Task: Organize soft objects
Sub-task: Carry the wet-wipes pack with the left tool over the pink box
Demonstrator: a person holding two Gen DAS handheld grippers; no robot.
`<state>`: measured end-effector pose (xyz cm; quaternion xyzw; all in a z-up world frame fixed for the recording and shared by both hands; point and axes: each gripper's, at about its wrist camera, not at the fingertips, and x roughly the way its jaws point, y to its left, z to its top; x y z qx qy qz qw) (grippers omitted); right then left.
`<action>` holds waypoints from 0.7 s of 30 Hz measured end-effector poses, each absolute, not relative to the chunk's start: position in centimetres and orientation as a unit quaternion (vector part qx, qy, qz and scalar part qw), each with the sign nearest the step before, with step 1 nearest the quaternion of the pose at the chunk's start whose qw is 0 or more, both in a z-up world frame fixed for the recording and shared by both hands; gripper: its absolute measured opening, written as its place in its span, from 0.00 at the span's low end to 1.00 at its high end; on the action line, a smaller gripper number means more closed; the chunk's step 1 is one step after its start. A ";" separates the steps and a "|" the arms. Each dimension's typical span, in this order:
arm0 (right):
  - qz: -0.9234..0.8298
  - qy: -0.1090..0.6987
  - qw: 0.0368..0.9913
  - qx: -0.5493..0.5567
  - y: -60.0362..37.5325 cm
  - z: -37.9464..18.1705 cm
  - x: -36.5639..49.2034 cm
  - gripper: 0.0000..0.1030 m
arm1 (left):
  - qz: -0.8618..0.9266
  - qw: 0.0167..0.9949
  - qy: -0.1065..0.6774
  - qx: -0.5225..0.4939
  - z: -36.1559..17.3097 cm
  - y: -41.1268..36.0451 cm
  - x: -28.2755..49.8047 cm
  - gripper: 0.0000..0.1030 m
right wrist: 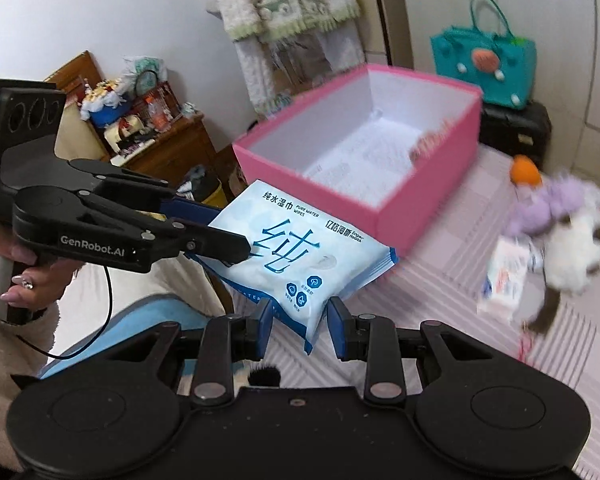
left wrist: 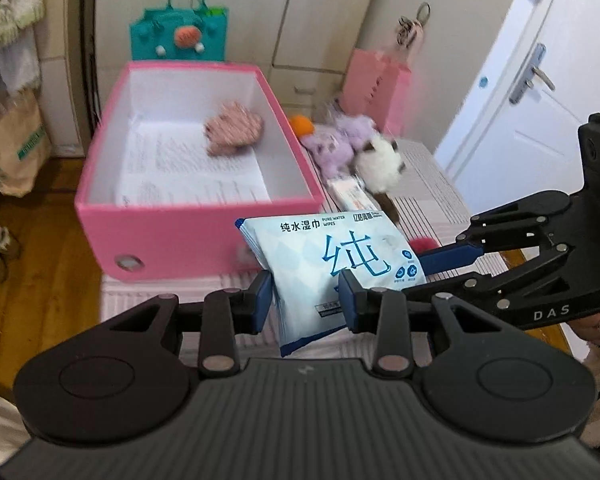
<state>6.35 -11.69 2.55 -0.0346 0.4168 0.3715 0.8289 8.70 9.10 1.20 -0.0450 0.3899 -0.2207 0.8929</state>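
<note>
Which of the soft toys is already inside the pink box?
The pink plush. It lies in the box on printed paper; the purple toy and white toy lie outside, beside the box.

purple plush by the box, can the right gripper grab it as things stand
Probably not yet: the right gripper is shut on the wipes pack, shared with the left gripper. The purple plush itself lies uncovered.

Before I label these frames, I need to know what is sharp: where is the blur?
Left wrist view: blue-white wet-wipes pack sharp, pink heart-shaped plush in the pink cardboard box smeared. Right wrist view: pack crisp, purple-and-white plush toys motion-blurred; fisheye bends the edges.
</note>
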 end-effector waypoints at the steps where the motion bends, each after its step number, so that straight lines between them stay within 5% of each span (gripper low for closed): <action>1: 0.374 0.411 0.831 -0.036 -11.3 3.1 6.8 0.35 | -0.218 0.897 0.383 -0.044 1.7 9.5 8.9 0.33; 10: 0.368 0.347 0.861 -0.044 -9.1 4.3 11.9 0.35 | -0.183 0.926 0.317 -0.092 2.1 12.1 13.9 0.33; 14: 0.363 0.332 0.868 -0.061 -8.1 3.3 15.4 0.25 | -0.155 0.944 0.282 -0.075 1.3 11.8 16.9 0.33; 21: 0.332 0.332 0.880 -0.066 -6.6 1.8 22.1 0.23 | -0.130 0.934 0.318 -0.099 -0.4 12.4 23.6 0.33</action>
